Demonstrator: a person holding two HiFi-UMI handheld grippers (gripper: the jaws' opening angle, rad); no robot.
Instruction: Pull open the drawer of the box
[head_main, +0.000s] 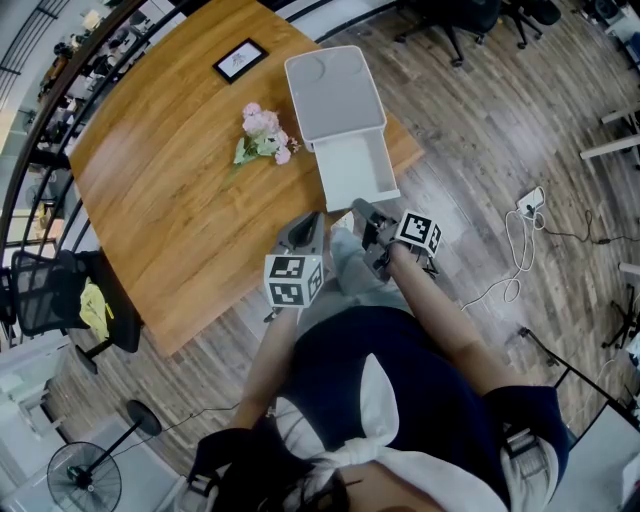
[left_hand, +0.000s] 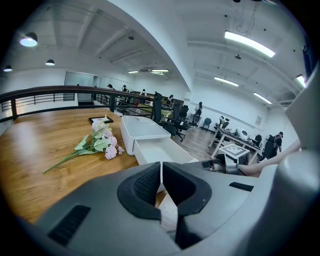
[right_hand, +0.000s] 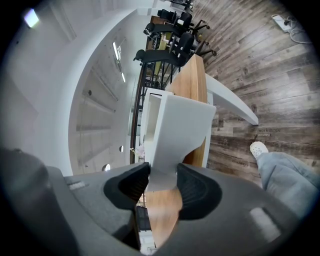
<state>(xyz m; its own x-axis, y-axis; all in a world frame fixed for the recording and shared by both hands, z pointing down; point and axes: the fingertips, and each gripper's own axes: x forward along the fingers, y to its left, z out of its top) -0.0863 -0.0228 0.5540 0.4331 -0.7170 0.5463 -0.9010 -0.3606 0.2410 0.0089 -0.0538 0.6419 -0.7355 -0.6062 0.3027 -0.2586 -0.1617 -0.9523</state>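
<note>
The white box (head_main: 335, 90) lies on the wooden table (head_main: 170, 200), and its drawer (head_main: 355, 170) is pulled out towards me, past the table's near edge. My right gripper (head_main: 364, 213) is at the drawer's front wall. In the right gripper view the right gripper (right_hand: 162, 182) has both pads pressed on the white drawer front (right_hand: 180, 135). My left gripper (head_main: 312, 224) hovers just left of the drawer front, touching nothing. In the left gripper view the left gripper (left_hand: 161, 180) has its pads together and empty, with the open drawer (left_hand: 160, 152) and box (left_hand: 145, 131) ahead.
A bunch of pink flowers (head_main: 262, 135) lies left of the box, and a black picture frame (head_main: 239, 60) lies farther back. A black chair (head_main: 60, 290) and a fan (head_main: 85, 475) stand at the left. A power strip with its cable (head_main: 530, 200) is on the floor at the right.
</note>
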